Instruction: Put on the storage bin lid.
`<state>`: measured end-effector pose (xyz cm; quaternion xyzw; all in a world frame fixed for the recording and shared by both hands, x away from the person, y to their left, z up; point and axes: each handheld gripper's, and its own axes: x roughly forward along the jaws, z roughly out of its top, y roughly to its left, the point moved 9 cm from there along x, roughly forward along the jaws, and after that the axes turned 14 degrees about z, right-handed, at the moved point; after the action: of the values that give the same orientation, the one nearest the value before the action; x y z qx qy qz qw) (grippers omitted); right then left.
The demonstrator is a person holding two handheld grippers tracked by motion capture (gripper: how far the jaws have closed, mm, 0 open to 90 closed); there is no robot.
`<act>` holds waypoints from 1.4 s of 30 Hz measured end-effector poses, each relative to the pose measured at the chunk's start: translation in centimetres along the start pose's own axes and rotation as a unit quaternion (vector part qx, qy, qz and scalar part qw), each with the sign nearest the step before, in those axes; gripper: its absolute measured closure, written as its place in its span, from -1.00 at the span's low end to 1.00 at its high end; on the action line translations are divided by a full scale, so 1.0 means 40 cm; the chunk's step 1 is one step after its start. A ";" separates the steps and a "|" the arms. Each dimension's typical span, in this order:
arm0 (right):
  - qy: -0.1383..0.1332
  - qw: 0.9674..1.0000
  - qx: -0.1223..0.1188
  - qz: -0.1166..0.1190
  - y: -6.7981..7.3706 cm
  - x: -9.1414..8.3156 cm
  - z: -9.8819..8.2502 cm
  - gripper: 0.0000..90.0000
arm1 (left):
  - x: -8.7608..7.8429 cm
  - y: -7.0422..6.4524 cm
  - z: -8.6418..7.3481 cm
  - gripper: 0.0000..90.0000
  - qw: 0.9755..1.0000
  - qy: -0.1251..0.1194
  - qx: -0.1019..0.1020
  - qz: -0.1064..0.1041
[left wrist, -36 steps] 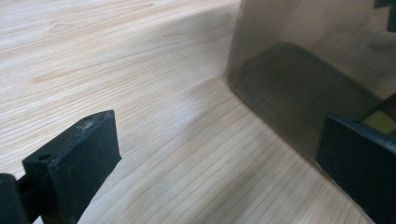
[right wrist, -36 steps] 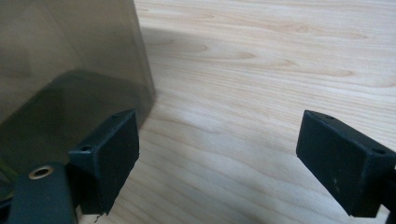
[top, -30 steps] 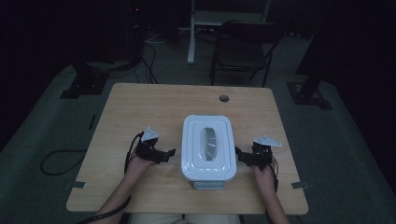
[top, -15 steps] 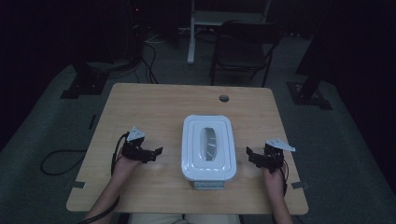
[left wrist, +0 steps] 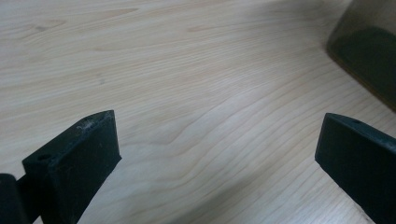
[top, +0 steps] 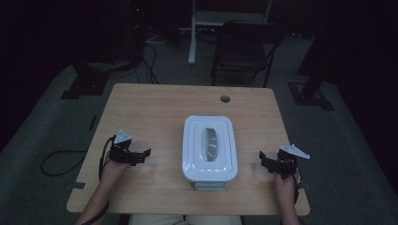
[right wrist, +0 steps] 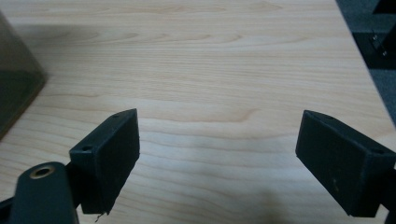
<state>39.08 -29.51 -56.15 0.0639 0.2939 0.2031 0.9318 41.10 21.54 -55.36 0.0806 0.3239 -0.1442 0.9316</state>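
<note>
My 2 claws, left point(top: 141, 154) and right point(top: 265, 160), gape wide, flanking the box point(top: 209, 148), its long axis running away from me.

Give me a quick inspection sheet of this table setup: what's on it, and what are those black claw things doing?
Surface: light wooden table, bare, with a round hole near the far edge.
Job's things: white rectangular plastic box with a lid, window on top, at the table's middle.
Clutter: nothing seen.
Grippers: left gripper and right gripper flank the box, apart from it, jaws open and holding nothing.
Cables: black cable trails from the left gripper to the floor; more cables lie beyond the table.
Surroundings: dark room, black folding chair behind the table, grey carpet.
</note>
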 end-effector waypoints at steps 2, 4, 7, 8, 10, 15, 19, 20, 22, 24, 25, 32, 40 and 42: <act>0.000 1.000 0.005 -0.005 -0.011 -0.008 -0.005 -0.70 | -0.007 0.015 -0.008 -0.99 1.000 0.002 -0.003 0.006; 0.002 1.000 0.011 -0.006 -0.019 -0.015 -0.011 -0.70 | -0.013 0.030 -0.016 -0.99 1.000 0.004 -0.008 0.013; 0.004 1.000 0.015 -0.012 -0.030 -0.021 -0.021 -0.70 | -0.026 0.054 -0.029 -0.99 1.000 0.006 -0.018 0.025; 0.006 1.000 0.017 -0.012 -0.032 -0.021 -0.024 -0.70 | -0.030 0.062 -0.033 -0.99 0.999 0.008 -0.022 0.029; 0.008 1.000 0.018 -0.015 -0.036 -0.022 -0.029 -0.70 | -0.039 0.076 -0.041 -0.99 0.999 0.010 -0.031 0.036; 0.025 0.999 0.018 -0.019 -0.036 -0.012 -0.045 -0.70 | -0.057 0.109 -0.064 -0.99 0.996 0.022 -0.039 0.073; 0.046 0.999 0.013 -0.024 -0.037 0.001 -0.057 -0.70 | -0.068 0.139 -0.081 -0.99 0.991 0.028 -0.065 0.111; 0.051 0.998 0.011 -0.025 -0.036 0.002 -0.059 -0.70 | -0.071 0.147 -0.085 -0.99 0.990 0.029 -0.072 0.121; 0.052 0.998 0.008 -0.027 -0.037 0.003 -0.058 -0.70 | -0.075 0.161 -0.094 -0.99 0.986 0.035 -0.084 0.138; 0.054 0.998 0.013 -0.028 -0.040 0.004 -0.059 -0.70 | -0.075 0.171 -0.099 -0.99 0.984 0.037 -0.089 0.150; 0.055 0.998 0.015 -0.027 -0.040 0.005 -0.059 -0.70 | -0.077 0.178 -0.103 -0.99 0.983 0.042 -0.087 0.157; 0.064 0.998 0.007 -0.030 -0.034 0.015 -0.059 -0.70 | -0.074 0.206 -0.121 -0.99 0.979 0.054 -0.094 0.173; 0.067 0.997 0.015 -0.035 -0.038 0.020 -0.058 -0.70 | -0.043 0.215 -0.128 -0.99 0.980 0.064 -0.088 0.167; 0.069 0.997 0.012 -0.037 -0.038 0.021 -0.058 -0.70 | -0.035 0.216 -0.127 -0.99 0.980 0.067 -0.088 0.166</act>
<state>38.88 -30.55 -58.84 0.0504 0.3623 0.1690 0.9152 39.86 31.26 -57.95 0.0608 0.3792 0.0477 0.9221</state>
